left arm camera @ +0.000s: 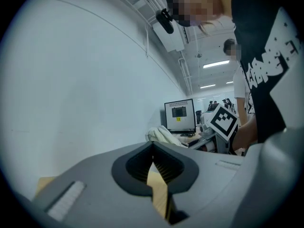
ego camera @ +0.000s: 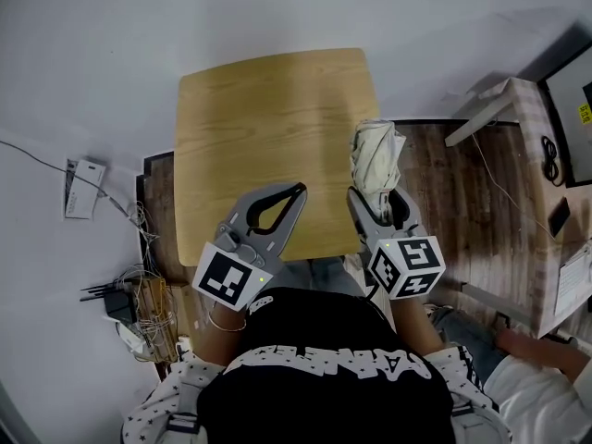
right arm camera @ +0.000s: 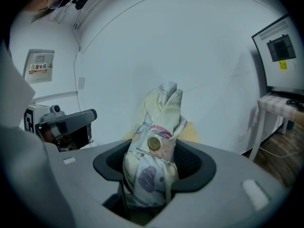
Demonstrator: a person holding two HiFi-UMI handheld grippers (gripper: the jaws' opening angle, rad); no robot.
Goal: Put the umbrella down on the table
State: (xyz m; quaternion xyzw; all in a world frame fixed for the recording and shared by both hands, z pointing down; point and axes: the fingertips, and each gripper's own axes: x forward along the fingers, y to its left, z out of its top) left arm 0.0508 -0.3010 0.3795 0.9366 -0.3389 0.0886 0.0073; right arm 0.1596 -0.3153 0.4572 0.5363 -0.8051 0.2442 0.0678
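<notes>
The folded cream umbrella (ego camera: 376, 155) with a faint print and a brass snap on its strap (right arm camera: 154, 144) stands up out of my right gripper (ego camera: 374, 198), which is shut on its lower part (right arm camera: 151, 175). In the head view it hangs over the right edge of the light wooden table (ego camera: 268, 109), apparently above the top. My left gripper (ego camera: 297, 191) is over the table's near edge, shut, tips together and nothing held (left arm camera: 153, 145). The left gripper view shows the umbrella (left arm camera: 161, 134) just beyond its jaws.
A desk with a monitor (ego camera: 569, 118) stands to the right, its white leg (ego camera: 481, 109) near the table. Cables and a power strip (ego camera: 129, 303) lie on the floor at left, beside a white box (ego camera: 81, 188). Another person's arm (ego camera: 536, 350) shows at lower right.
</notes>
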